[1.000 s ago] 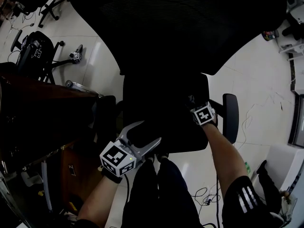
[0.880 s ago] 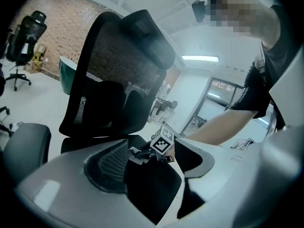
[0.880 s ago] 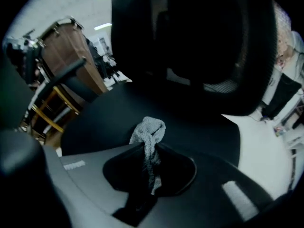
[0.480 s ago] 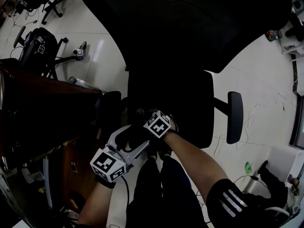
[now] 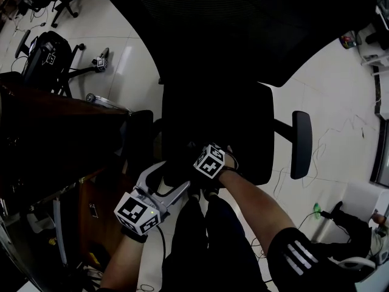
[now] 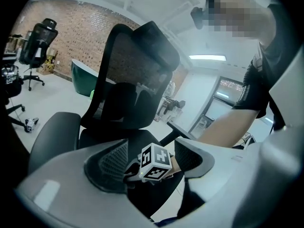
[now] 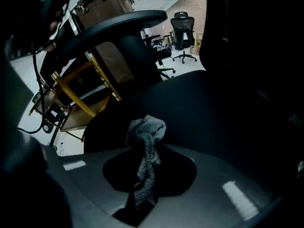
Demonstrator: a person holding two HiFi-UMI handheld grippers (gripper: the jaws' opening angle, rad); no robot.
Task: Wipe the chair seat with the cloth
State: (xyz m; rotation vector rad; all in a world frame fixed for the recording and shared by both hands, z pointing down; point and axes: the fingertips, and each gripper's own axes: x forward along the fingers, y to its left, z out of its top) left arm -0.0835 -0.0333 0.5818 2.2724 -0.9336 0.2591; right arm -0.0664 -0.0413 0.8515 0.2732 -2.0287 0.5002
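Observation:
The black office chair's seat [image 5: 213, 126] fills the middle of the head view, under its tall mesh backrest [image 5: 243, 23]. My right gripper [image 5: 193, 157] is low over the seat's front left part, shut on a bunched grey cloth [image 7: 146, 148]. The cloth sticks out ahead of the jaws toward the seat [image 7: 199, 108]. My left gripper [image 5: 167, 181] hangs open just off the seat's front left corner, holding nothing. In the left gripper view the right gripper's marker cube [image 6: 155, 162] shows between the open left gripper [image 6: 152, 156] jaws, with the seat [image 6: 114, 137] beyond.
A dark wooden desk [image 5: 55, 132] stands close on the left, beside the left armrest [image 5: 141, 132]. The right armrest [image 5: 301, 143] juts out on the other side. The person's legs [image 5: 200, 248] are at the seat's front edge. Other chairs [image 5: 45, 56] and cables [image 5: 328, 139] lie on the white floor.
The right gripper swept with the cloth from the seat's right side to its front left, then edged slightly right. The left gripper dropped a little toward the lower left.

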